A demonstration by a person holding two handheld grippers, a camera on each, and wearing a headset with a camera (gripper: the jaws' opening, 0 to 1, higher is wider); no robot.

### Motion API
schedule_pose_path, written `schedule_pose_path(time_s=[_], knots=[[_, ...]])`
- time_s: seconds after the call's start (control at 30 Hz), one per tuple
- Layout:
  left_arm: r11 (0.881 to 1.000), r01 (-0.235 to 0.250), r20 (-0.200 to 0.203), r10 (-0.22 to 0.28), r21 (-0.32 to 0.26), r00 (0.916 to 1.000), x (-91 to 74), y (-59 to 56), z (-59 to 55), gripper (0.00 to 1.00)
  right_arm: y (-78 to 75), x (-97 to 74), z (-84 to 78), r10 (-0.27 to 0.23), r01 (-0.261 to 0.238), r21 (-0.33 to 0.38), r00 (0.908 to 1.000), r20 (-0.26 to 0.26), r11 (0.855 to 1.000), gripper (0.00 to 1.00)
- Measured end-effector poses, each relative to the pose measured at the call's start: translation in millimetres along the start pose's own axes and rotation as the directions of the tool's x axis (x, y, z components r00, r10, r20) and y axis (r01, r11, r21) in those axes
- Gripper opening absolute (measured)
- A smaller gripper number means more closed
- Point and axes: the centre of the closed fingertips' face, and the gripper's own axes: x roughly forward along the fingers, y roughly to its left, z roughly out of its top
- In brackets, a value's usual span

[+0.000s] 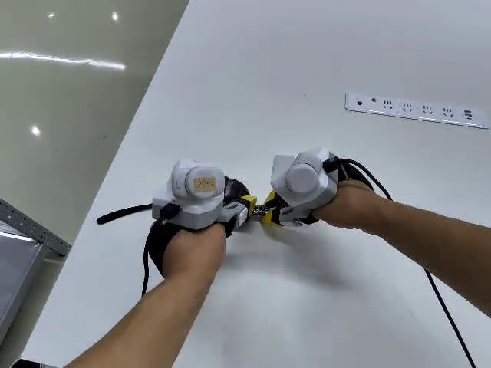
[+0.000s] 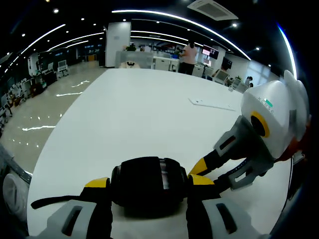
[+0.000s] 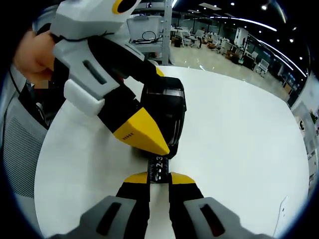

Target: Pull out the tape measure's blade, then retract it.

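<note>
Two grippers meet tip to tip on the white table, toward its left edge. From the head view we get mostly their grey housings from above, with a hand behind each and a sliver of black and yellow in the narrow gap between them. From that angle we cannot tell how the jaws stand.

The left gripper view settles it for the left gripper. Its yellow-tipped fingers are clamped on either side of the black tape measure, which sits on the table between them.

The right gripper view adds the other half. The right gripper has its fingers pressed together on the blade. A short length of it is out of the case, and we can read the digits 2 and 3 on it. Here we also see one yellow tip of the left gripper lying along the side of the case.

The wider head view takes in the black strap trailing left from the tape measure and the cable running back from the right gripper. A power strip lies well apart, farther up the table.
</note>
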Motion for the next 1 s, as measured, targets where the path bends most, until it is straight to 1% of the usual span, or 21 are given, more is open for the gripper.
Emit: schedule_pose_path(time_s=[1.0], knots=[[1.0, 0.004, -0.004, -0.004, -0.002, 1.0, 0.6, -0.2, -0.4, 0.56, -0.5, 6.7, 10.3, 0.013, -0.013, -0.032, 0.9999, -0.002, 0.999, 0.13]])
